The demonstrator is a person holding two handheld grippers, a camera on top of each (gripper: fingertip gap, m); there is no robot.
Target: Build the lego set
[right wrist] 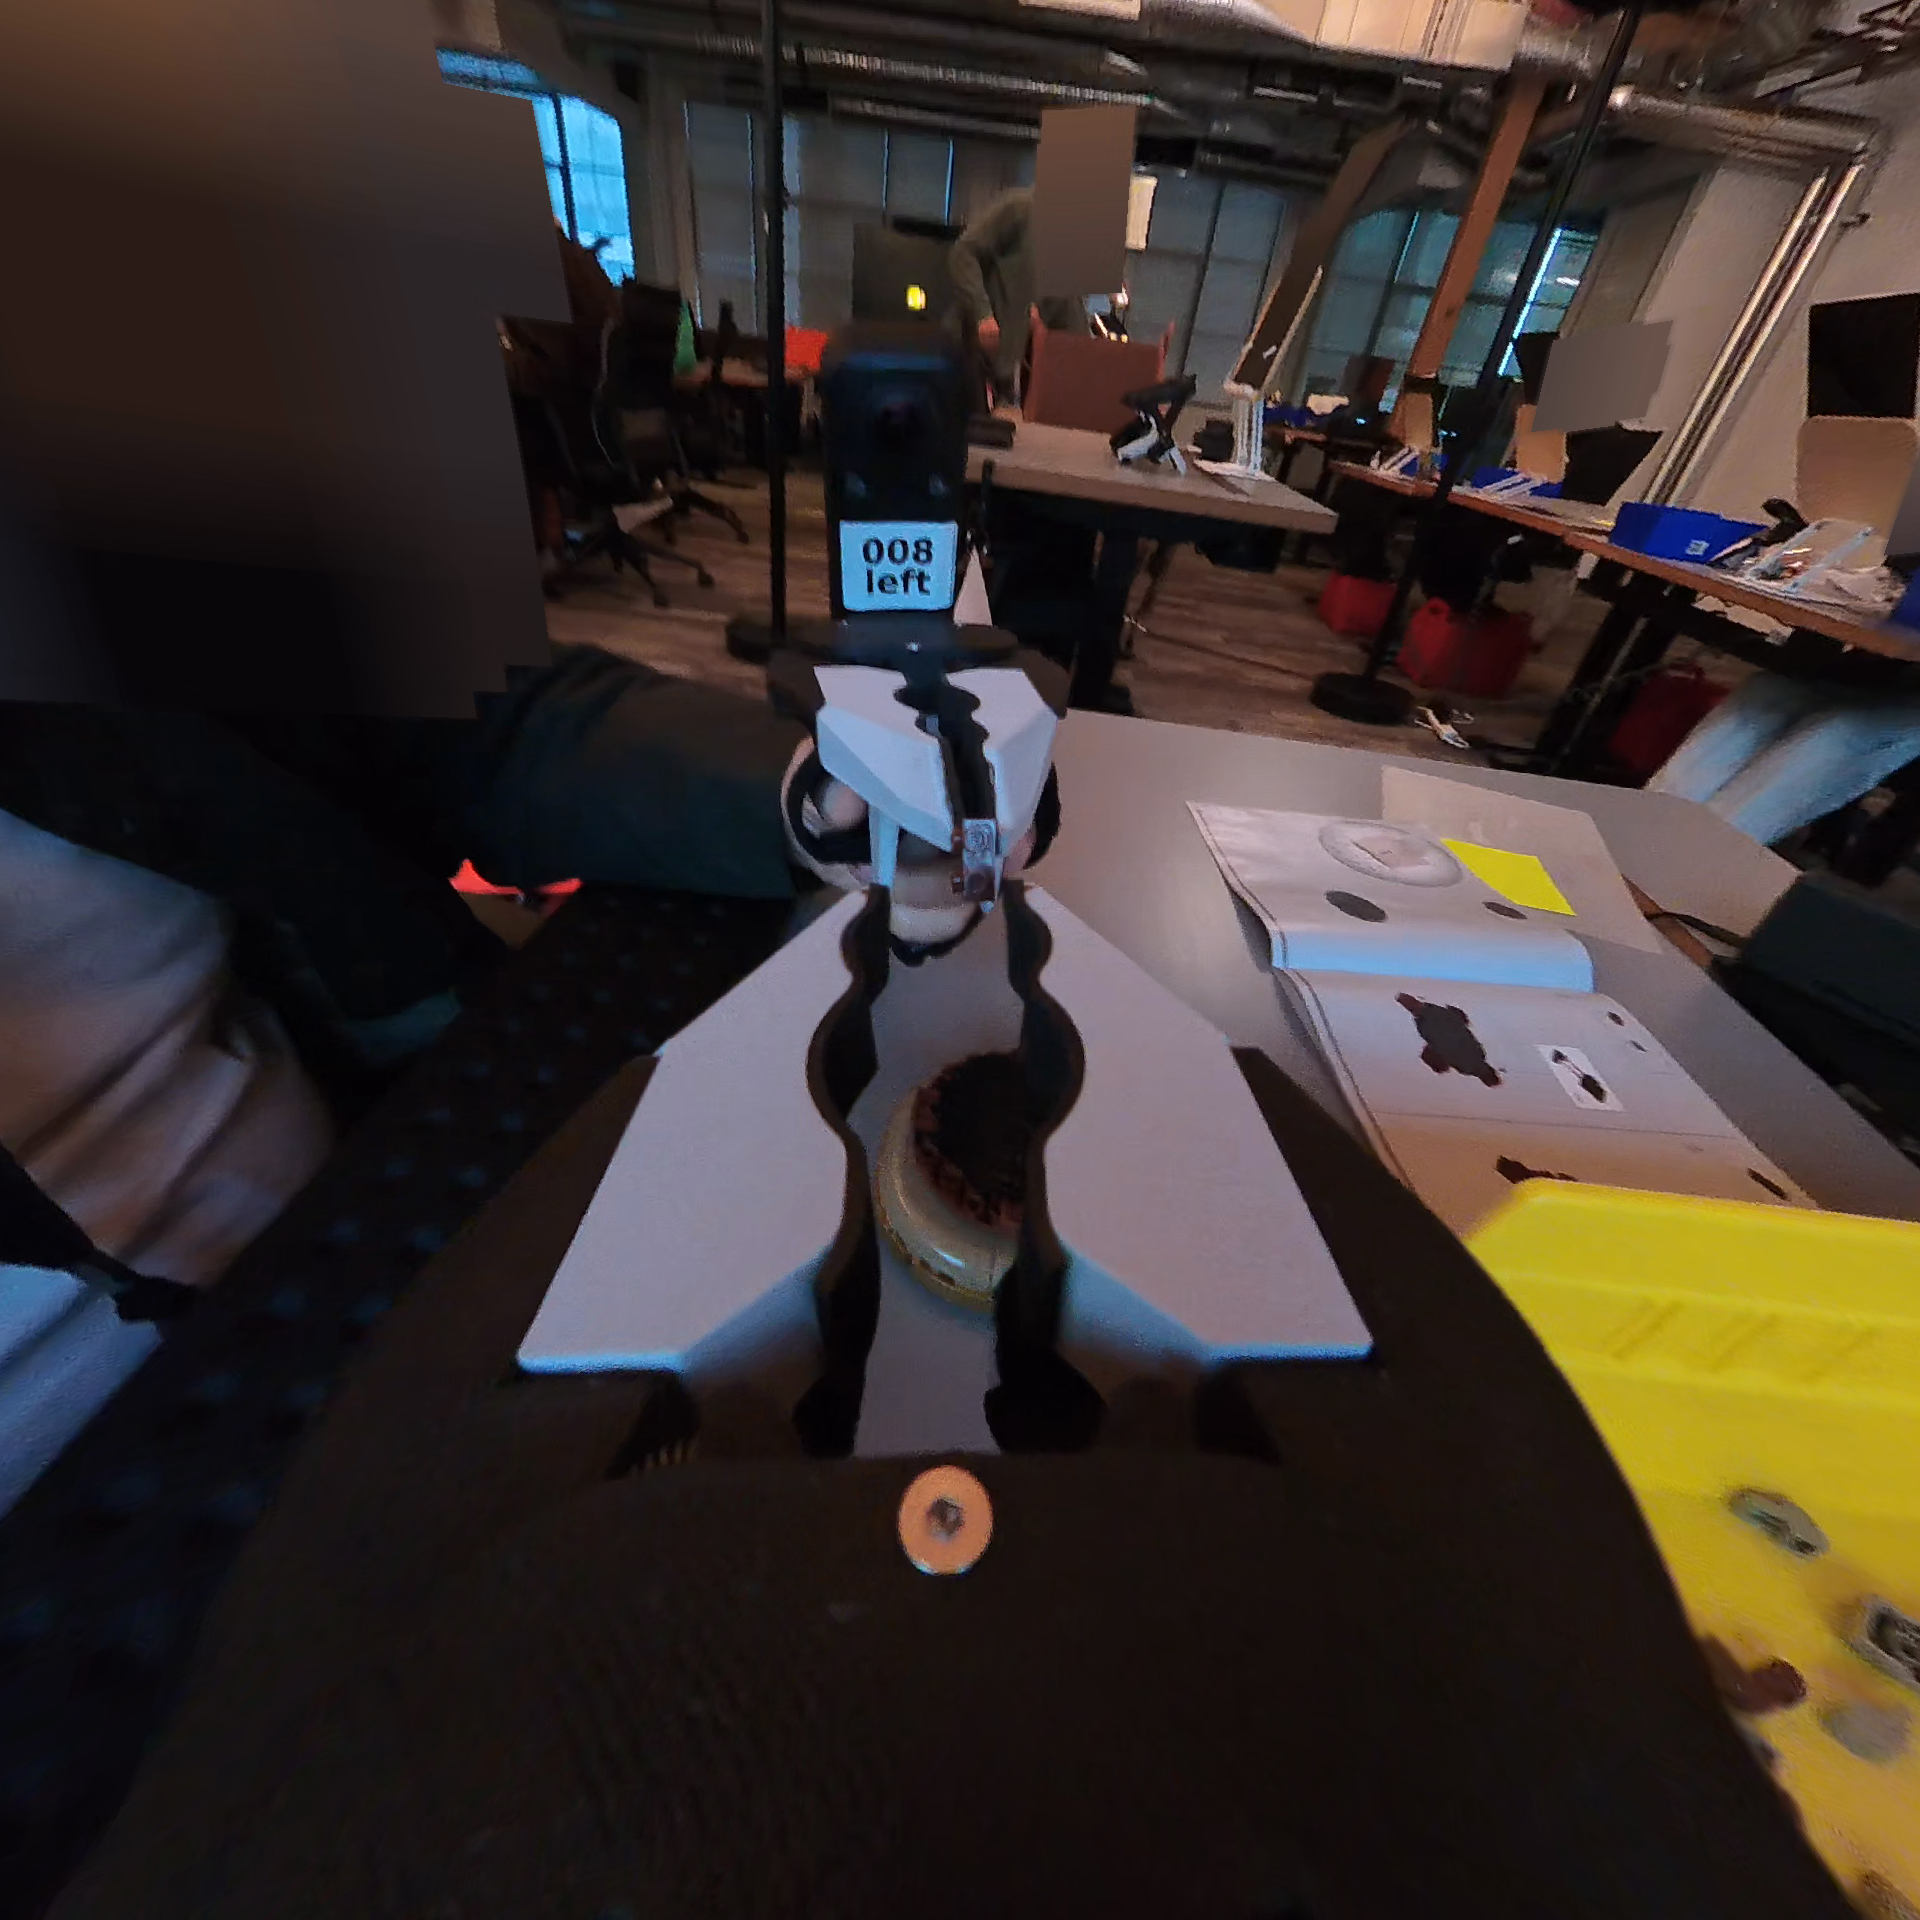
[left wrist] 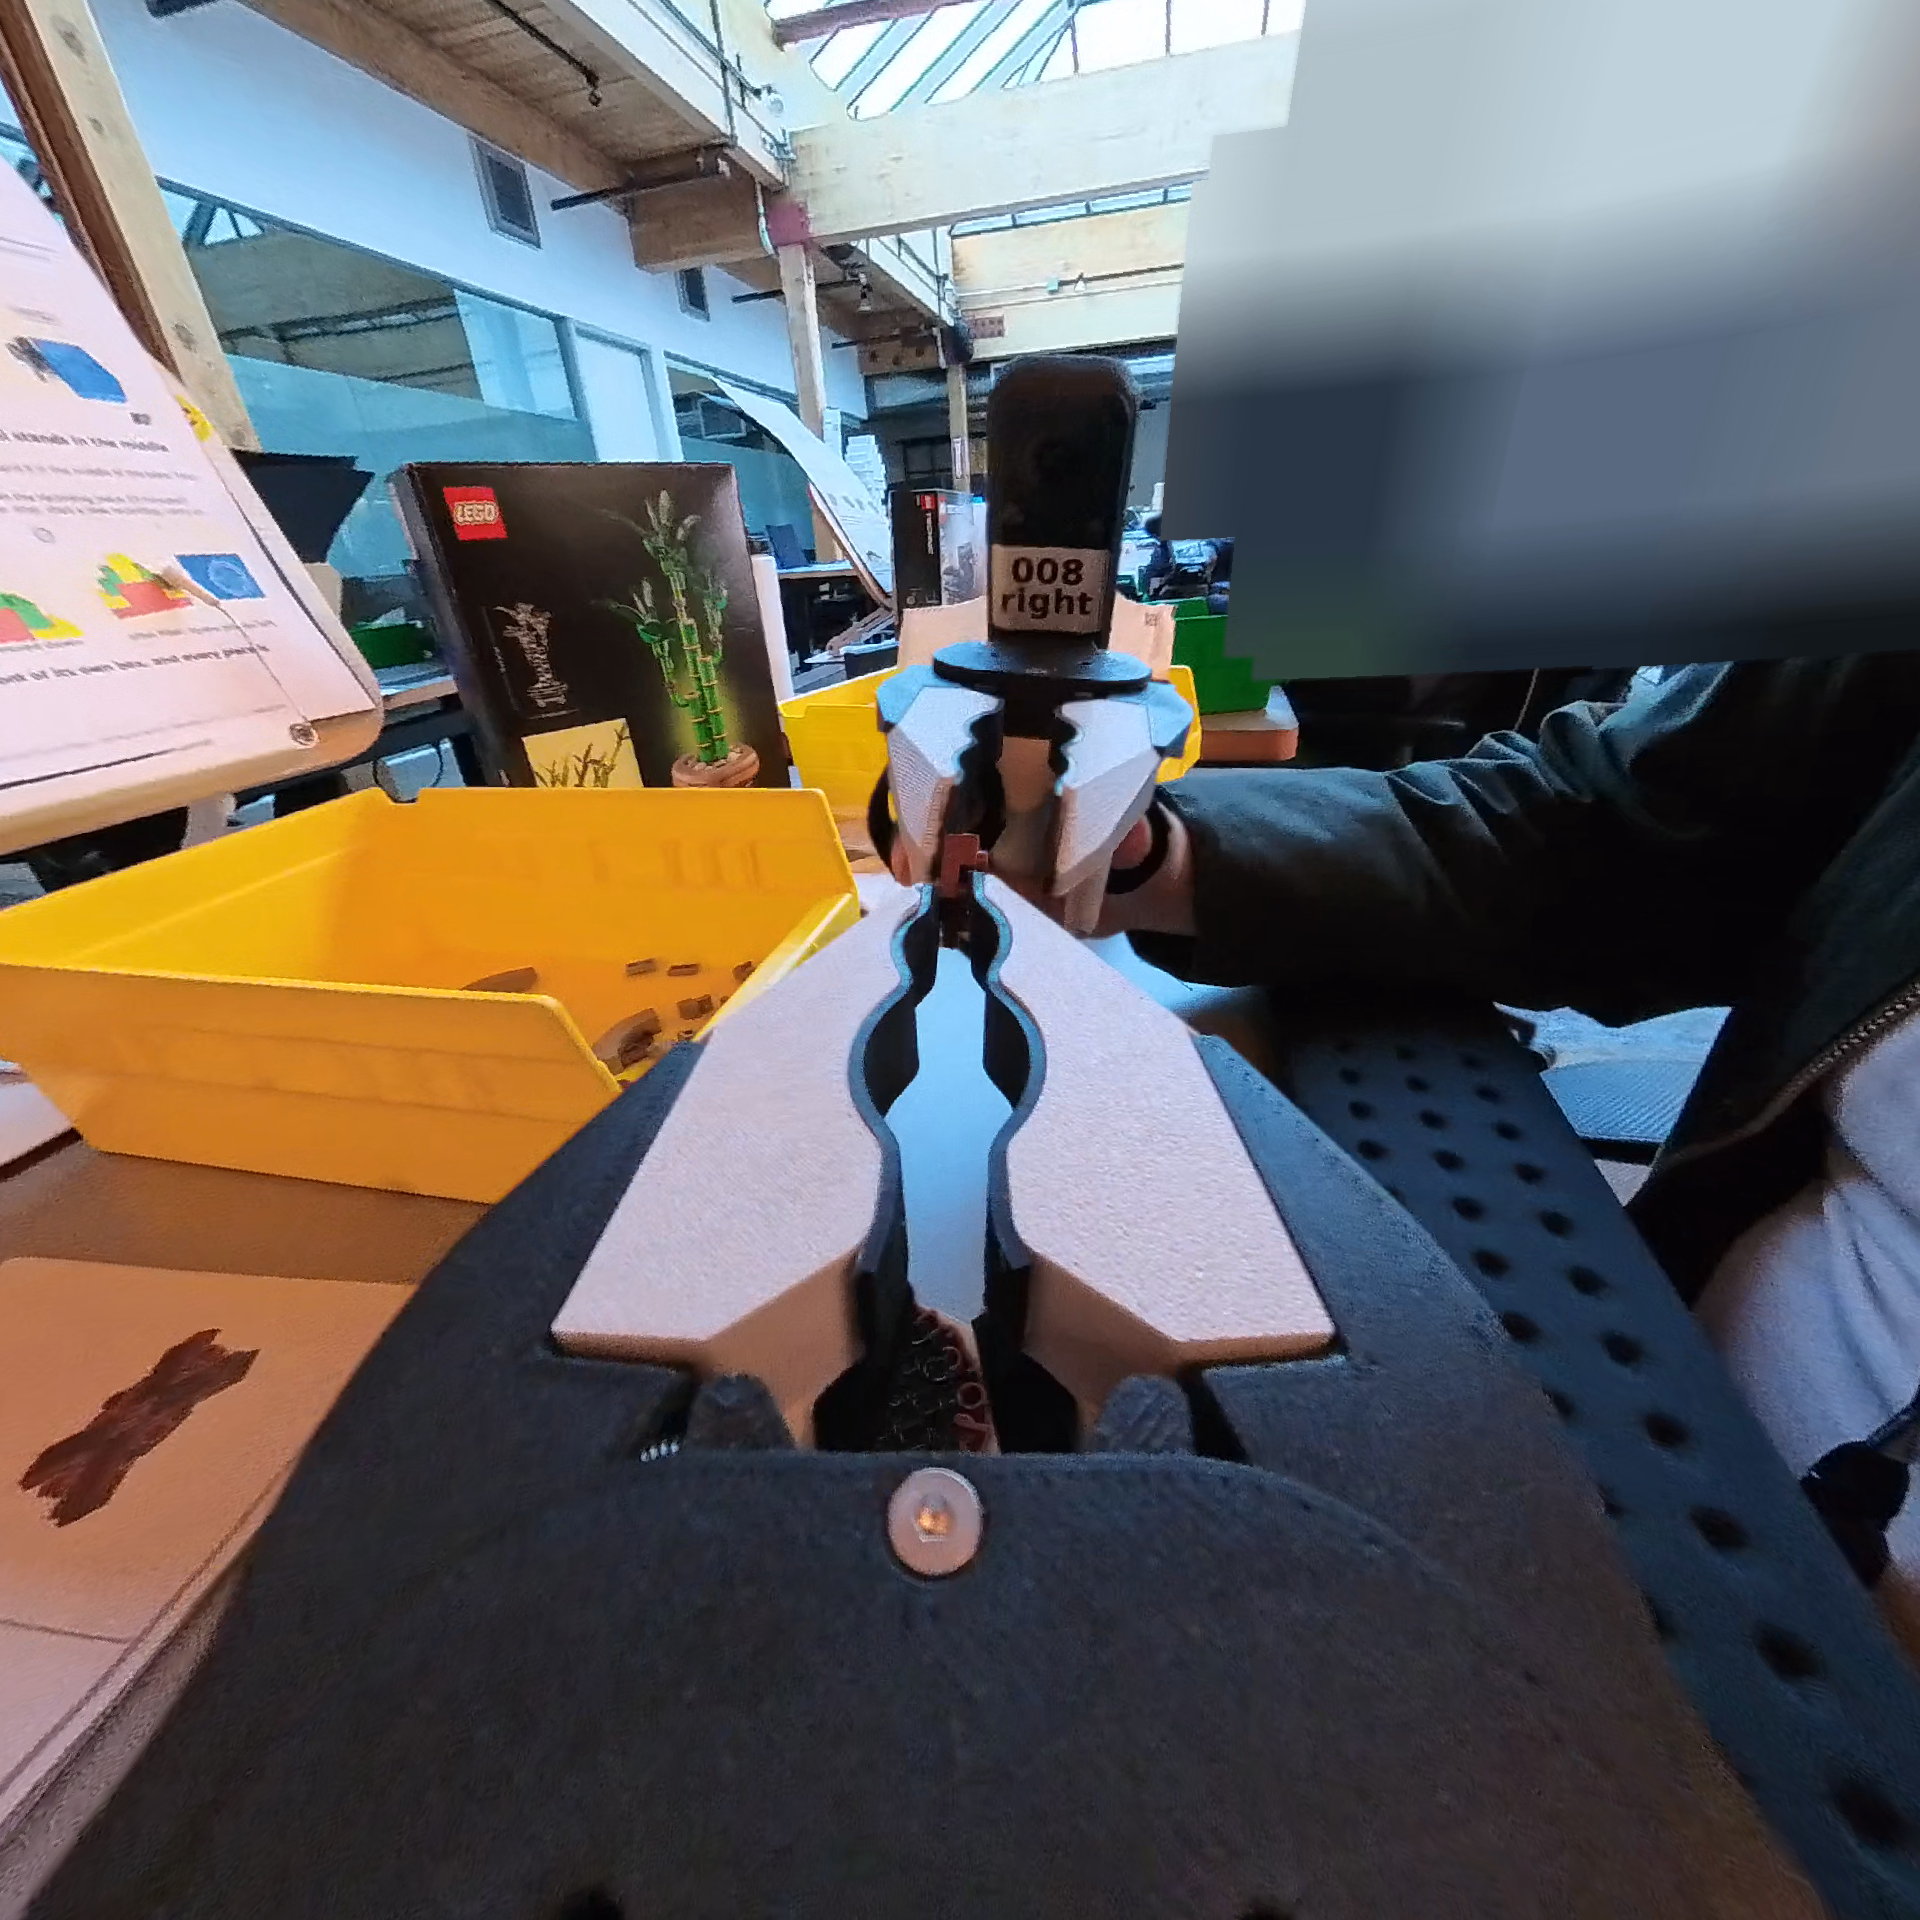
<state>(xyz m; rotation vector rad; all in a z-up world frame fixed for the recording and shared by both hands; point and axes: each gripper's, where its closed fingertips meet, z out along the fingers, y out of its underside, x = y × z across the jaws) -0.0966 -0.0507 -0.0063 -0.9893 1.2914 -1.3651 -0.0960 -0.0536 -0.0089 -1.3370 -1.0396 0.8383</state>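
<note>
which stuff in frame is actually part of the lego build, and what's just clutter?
Job: left tool, right tool, small brown piece between them, round studded base, yellow bin of brown parts, open booklet, set box.
Clutter: yellow sticky note, blue bins on far table, office chairs, red canisters.

Yellow bin (right wrist: 1704,1475) cut off by right and bottom edges, its small pieces (right wrist: 1779,1523) blurred, kind unclear, round build (right wrist: 961,1174) half hidden behind right gripper fingers (right wrist: 1174,1174), booklet (left wrist: 114,1455) cut off at left edge, bin parts (left wrist: 634,1034) too small to identify
</note>
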